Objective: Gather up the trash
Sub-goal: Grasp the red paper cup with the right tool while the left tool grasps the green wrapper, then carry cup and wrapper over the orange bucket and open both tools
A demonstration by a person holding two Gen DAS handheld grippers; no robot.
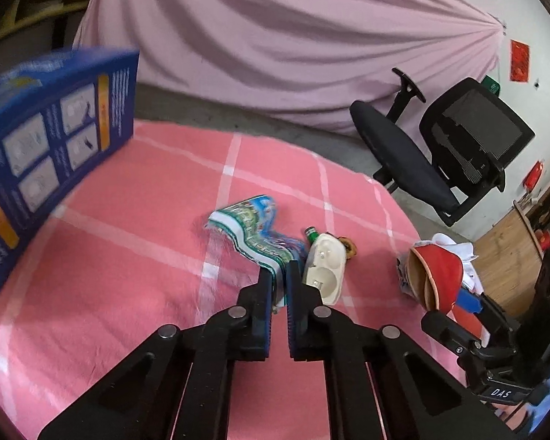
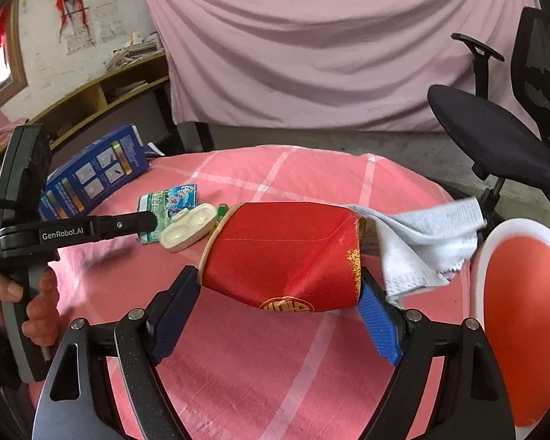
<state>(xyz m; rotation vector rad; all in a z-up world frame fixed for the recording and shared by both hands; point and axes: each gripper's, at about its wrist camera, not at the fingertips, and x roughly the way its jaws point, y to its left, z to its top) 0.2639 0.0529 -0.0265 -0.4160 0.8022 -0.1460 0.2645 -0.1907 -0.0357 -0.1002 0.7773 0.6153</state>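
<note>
A wrapper (image 1: pixel 255 236) is pinched by the left gripper (image 1: pixel 279 280); a red cup (image 2: pixel 286 256) is clamped by the right gripper (image 2: pixel 275 293); a white case (image 1: pixel 324 267) is left.

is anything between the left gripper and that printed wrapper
No. The left gripper is already shut on the near edge of the printed wrapper. The white case lies right beside it, not between. The right gripper holds the red cup.

Your left gripper (image 2: pixel 148 223) carried "GenRobot.AI" in white along its black arm. Your right gripper (image 1: pixel 469 302) bore a small plate reading "DAS". Print on the blue box (image 2: pixel 95 172) was too small to read.
</note>
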